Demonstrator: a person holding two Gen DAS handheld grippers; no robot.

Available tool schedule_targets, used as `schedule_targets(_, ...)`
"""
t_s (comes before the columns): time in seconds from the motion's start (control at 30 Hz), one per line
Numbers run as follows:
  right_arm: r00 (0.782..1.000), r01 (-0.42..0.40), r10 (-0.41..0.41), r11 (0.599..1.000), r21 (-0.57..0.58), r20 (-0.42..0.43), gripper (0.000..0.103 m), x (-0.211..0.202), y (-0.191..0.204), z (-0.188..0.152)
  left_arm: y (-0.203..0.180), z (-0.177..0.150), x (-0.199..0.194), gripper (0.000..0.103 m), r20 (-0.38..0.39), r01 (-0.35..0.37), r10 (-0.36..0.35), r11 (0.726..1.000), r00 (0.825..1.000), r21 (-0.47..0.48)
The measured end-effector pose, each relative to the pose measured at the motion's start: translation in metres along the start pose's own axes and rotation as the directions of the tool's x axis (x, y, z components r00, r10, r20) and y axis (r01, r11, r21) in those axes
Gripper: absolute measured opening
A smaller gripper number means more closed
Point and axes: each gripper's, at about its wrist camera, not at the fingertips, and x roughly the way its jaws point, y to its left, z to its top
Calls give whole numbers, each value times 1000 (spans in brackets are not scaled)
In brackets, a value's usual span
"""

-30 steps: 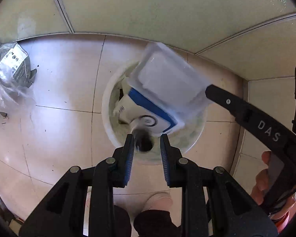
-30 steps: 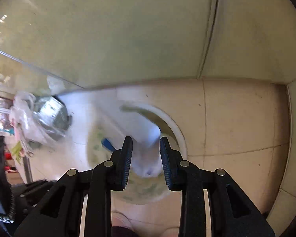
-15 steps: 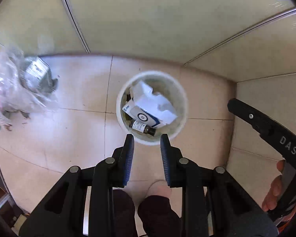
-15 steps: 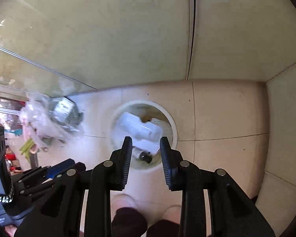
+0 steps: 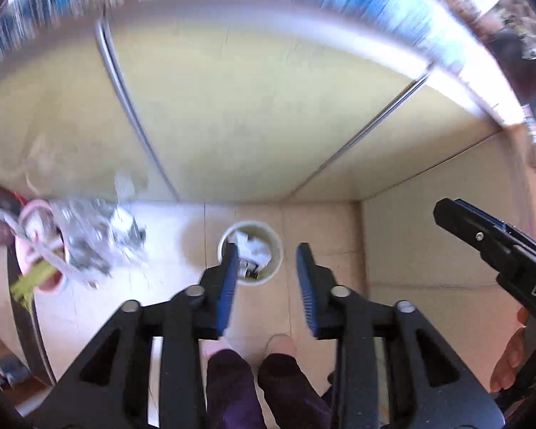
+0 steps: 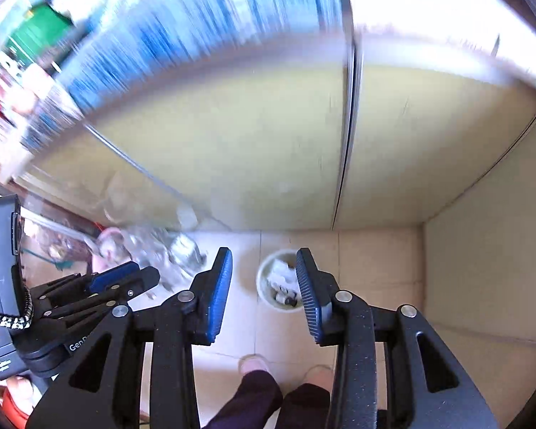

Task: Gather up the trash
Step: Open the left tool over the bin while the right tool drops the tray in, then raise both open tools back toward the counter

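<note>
A white round trash bin (image 5: 276,246) stands on the tiled floor far below, in the corner by the yellow cabinet. It holds white packaging (image 5: 255,248) and a small dark bottle (image 5: 248,274). The bin also shows in the right wrist view (image 6: 268,291), with the white trash (image 6: 280,271) inside. My left gripper (image 5: 266,250) is open and empty, high above the bin. My right gripper (image 6: 262,255) is open and empty, also high above it. The right gripper shows at the right edge of the left wrist view (image 5: 482,239).
A crumpled clear plastic bag (image 5: 93,243) lies on the floor left of the bin. Yellow cabinet doors (image 5: 232,114) rise behind it, a side wall (image 5: 446,243) stands at the right. The person's feet (image 5: 246,346) stand below the grippers. A blurred blue surface (image 6: 196,21) is above.
Both grippers have risen far above the bin and opened wider. The white box and the bottle, dropped a second ago, lie in the bin. The views now blur with motion.
</note>
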Motion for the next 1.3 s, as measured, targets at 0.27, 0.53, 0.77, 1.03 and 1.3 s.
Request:
schedule_targets(0.27, 976, 38, -47, 998, 47, 215, 45, -112, 24, 30, -22, 41, -116, 39, 149, 7, -21, 995, 989, 97)
schedule_targets(0.53, 938, 72, -94, 994, 77, 333, 53, -152, 39, 58, -39, 84, -184, 53, 246, -20, -18, 989, 969, 149)
schedule_targets(0.77, 924, 71, -102, 993, 97, 368, 62, -154, 2, 114, -57, 139, -199, 60, 323, -64, 17, 989, 946, 134)
schedule_targets(1.03, 956, -1, -16, 998, 56, 293, 62, -115, -54, 219, -72, 233, -185, 62, 325, -109, 102, 994, 940, 1)
schedule_targets(1.3, 979, -9, 27, 996, -89, 202, 62, -67, -65, 306, -74, 307, -187, 63, 365, -143, 192, 977, 911, -157)
